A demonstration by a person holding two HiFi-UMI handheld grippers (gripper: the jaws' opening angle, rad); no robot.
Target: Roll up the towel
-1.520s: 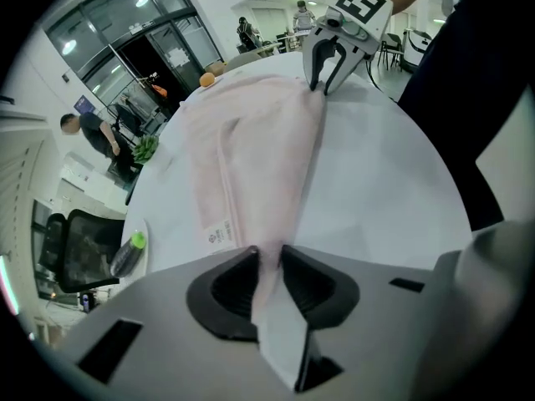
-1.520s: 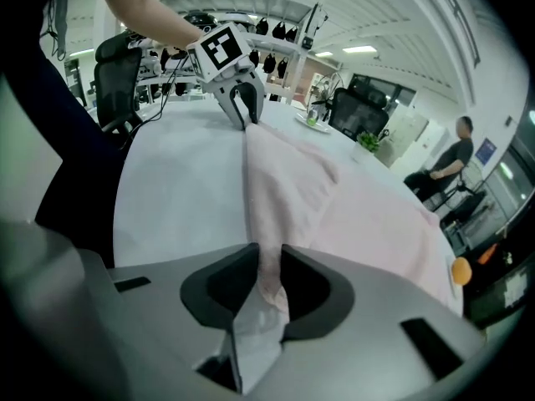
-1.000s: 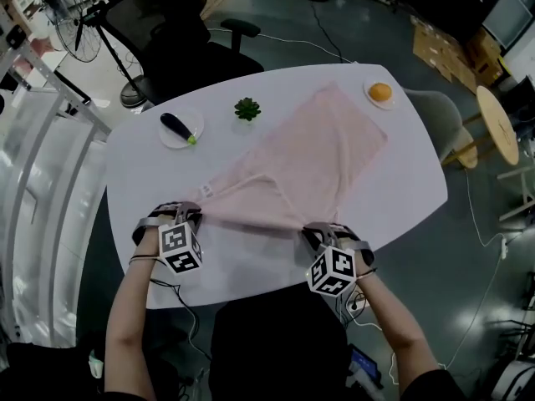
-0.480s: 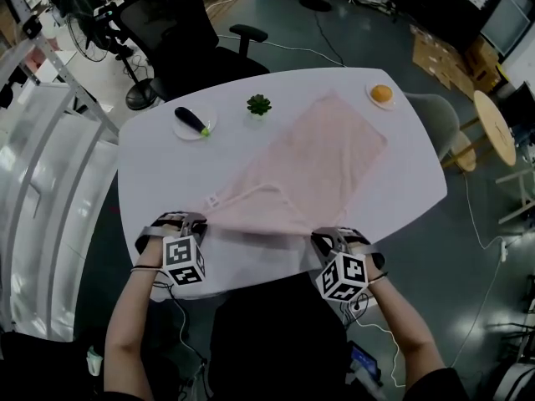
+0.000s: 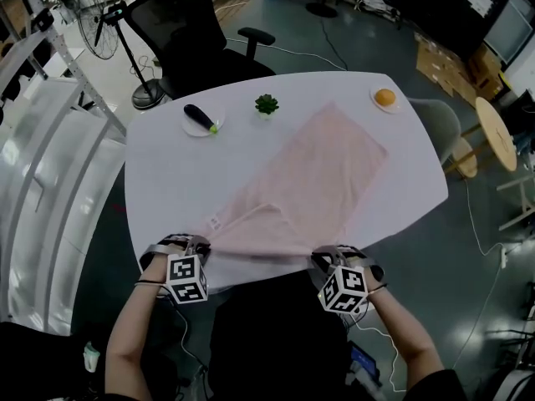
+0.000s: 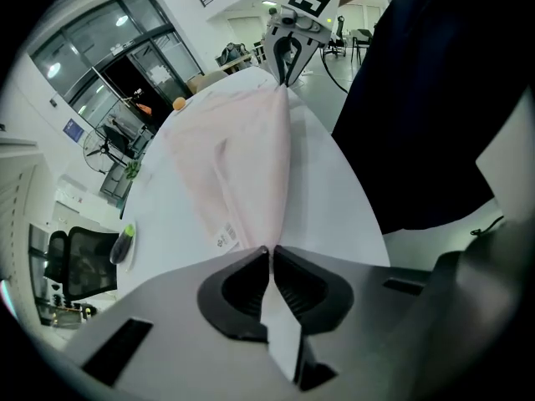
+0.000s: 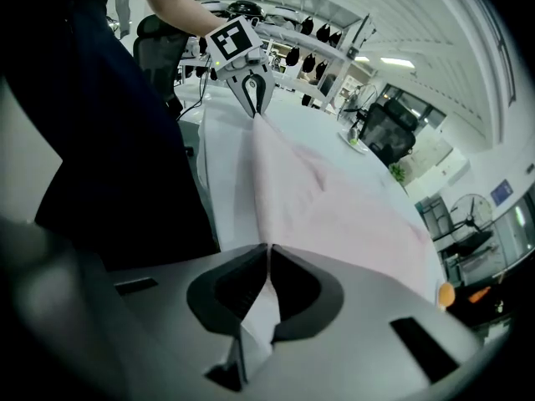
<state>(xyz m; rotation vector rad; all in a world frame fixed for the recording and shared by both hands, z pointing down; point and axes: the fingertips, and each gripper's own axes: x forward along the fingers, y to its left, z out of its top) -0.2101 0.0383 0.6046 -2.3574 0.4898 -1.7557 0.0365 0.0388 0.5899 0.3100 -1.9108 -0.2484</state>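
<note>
A pale pink towel [image 5: 311, 178] lies spread slantwise on the white oval table [image 5: 167, 182], with a fold along its near part. My left gripper [image 5: 201, 247] is shut on the towel's near left corner at the table's front edge. My right gripper [image 5: 324, 259] is shut on the near right corner. The near hem hangs taut between them. In the left gripper view the towel [image 6: 242, 157] runs from my jaws [image 6: 271, 251] to the right gripper [image 6: 287, 72]. In the right gripper view cloth [image 7: 334, 199] is pinched in the jaws [image 7: 269, 249], with the left gripper [image 7: 253, 100] opposite.
At the table's far side stand a plate with an eggplant [image 5: 201, 119], a small potted plant [image 5: 267, 104] and a plate with an orange [image 5: 384, 98]. A black office chair [image 5: 188, 23] is behind the table, a round wooden table [image 5: 493, 124] to the right.
Both grippers have drawn back toward the table's near edge, still shut on the towel. The towel has slid along with them and lies flatter.
</note>
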